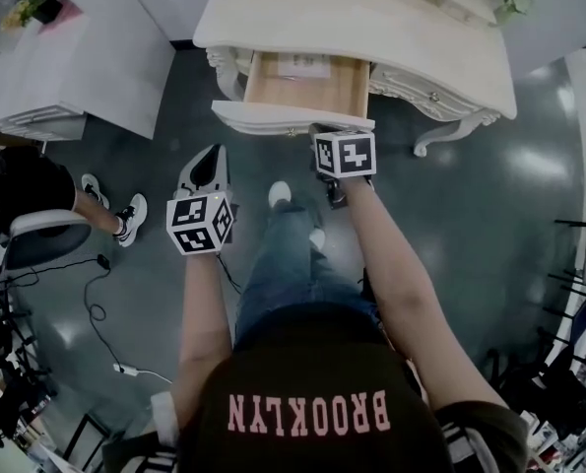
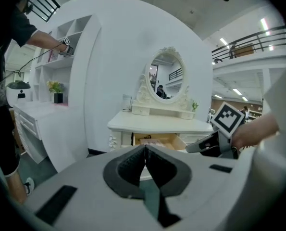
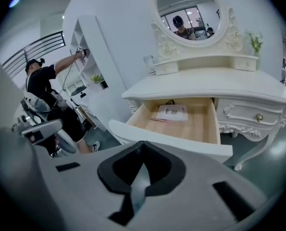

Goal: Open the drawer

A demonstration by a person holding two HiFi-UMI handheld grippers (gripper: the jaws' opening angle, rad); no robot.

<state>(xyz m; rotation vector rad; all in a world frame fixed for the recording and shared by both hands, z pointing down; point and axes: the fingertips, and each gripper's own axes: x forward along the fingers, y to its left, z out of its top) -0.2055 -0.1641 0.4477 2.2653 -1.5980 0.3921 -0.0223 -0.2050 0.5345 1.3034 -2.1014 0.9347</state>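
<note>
Under the middle of the white desk (image 1: 440,57), the drawer (image 3: 191,126) stands pulled well out toward us. Its pale wood bottom is open to view, with a printed sheet (image 3: 172,112) lying flat near the back. We judge the opening done, or all but done.

To finish well, we would take both hands back and up, clear of the drawer, so that no cube or jaw nudges the white front panel (image 3: 171,139) and pushes it in again. If more travel were wanted, a level pull at the middle of the front would keep the drawer from skewing.

The right gripper (image 3: 143,144) is clenched on nothing: its pads meet, and the front panel lies beyond them, apart. The left gripper (image 2: 145,149) is likewise closed and empty, off to the left, away from the drawer. An oval mirror (image 3: 191,13) stands at the back of the desk.
</note>
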